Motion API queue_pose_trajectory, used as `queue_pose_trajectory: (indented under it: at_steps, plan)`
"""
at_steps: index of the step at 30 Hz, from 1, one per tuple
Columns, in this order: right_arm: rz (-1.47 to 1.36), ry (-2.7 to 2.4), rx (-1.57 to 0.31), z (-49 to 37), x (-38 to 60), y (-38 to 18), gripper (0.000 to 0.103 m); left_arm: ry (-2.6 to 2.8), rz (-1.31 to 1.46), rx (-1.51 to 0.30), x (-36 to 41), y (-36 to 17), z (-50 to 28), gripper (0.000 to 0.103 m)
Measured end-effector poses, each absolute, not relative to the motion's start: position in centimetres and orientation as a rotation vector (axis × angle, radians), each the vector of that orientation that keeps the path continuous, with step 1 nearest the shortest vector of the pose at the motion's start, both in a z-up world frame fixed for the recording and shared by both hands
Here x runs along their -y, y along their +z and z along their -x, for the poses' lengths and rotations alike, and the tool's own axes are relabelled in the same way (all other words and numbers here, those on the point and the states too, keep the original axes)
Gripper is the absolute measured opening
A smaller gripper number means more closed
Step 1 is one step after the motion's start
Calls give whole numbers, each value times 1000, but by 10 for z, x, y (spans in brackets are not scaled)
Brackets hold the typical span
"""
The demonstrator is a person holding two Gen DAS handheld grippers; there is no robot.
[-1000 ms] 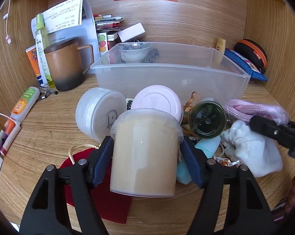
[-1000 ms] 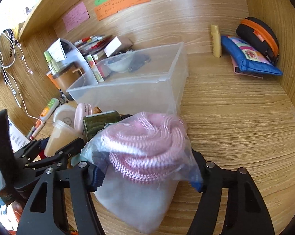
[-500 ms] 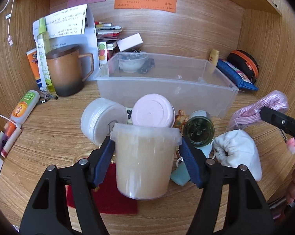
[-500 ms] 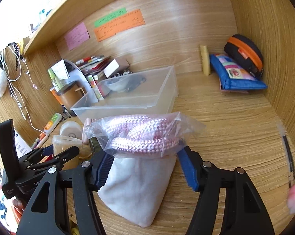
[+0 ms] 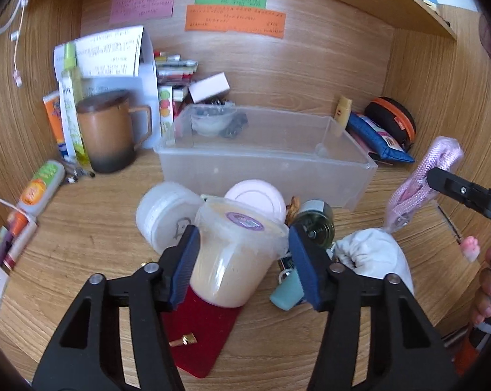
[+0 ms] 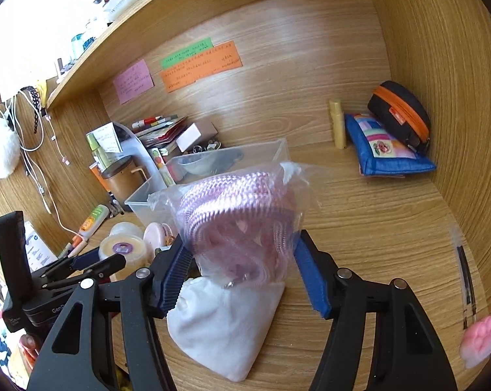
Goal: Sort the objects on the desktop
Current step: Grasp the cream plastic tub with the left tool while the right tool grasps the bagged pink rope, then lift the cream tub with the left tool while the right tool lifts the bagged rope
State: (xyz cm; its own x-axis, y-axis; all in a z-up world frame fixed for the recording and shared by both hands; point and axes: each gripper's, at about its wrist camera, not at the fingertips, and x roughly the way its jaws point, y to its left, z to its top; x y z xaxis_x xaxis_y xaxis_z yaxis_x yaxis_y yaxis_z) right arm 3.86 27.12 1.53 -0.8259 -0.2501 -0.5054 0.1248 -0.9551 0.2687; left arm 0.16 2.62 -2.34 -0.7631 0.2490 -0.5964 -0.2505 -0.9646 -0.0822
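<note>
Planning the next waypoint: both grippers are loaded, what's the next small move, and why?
Probably carry the left gripper forward over the clear bin and release there. It is clamped on the beige tub, which is tilted and looks lifted, and the bin has open floor. The right gripper holds the bagged pink rope clear of that path.

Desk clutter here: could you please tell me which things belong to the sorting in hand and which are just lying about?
In hand:
- left gripper holding beige tub
- right gripper holding bagged pink rope
- clear bin

Lying about:
- brown mug
- blue pouch
- sticky notes
</note>
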Motion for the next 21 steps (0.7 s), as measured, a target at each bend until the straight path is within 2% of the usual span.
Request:
queue_pose_trajectory:
  at_steps: [8, 10, 12, 16, 21]
  plan:
    - [-911, -2810, 274, -34, -268, -2, 62, 2741, 993, -35, -22, -39, 4, 55]
    - [-918, -2812, 265, -33, -268, -4, 62, 2734, 1012, -43, -22, -43, 7, 64]
    - [-932, -2814, 241, -32, -267, -6, 65, 2717, 1036, -45, -24, -48, 13, 68]
    - [-944, -2795, 247, -23, -265, -10, 81, 2723, 1046, -75, -29, -51, 25, 73]
    - [-975, -2747, 256, 2, -263, -8, 81, 2690, 1043, -76, -36, -47, 32, 73]
